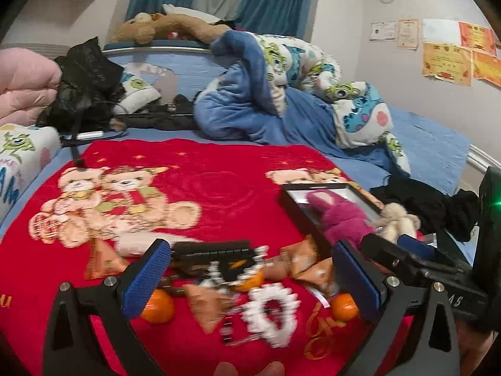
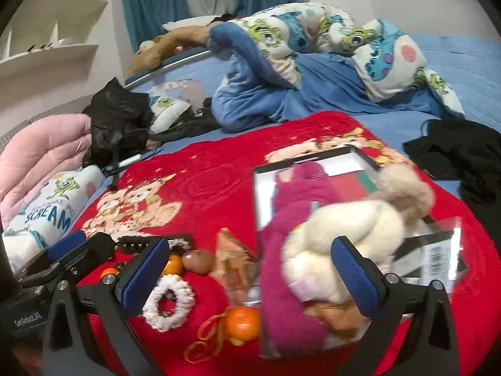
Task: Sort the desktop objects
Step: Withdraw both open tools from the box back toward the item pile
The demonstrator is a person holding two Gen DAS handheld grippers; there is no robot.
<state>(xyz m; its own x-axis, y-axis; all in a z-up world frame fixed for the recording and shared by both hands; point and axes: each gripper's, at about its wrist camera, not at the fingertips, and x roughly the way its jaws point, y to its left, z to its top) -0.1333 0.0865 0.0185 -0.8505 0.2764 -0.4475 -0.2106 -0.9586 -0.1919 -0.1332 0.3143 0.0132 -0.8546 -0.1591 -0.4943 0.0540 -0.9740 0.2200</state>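
jaws of both the left gripper (image 1: 250,277) and right gripper (image 2: 250,271) gape wide, empty, over the red blanket (image 1: 219,169).

Even, soft indoor light, fairly bright — no hard shadows on the red blanket (image 1: 219,172). Both views bend strongly at the edges, with black corners outside the fisheye circle. Motion blur smears the near clutter: the white beaded ring (image 1: 271,316) and cream plush toy (image 2: 344,250) lack crisp edges. A green lamp glares at the left wrist view's right border (image 1: 496,202).
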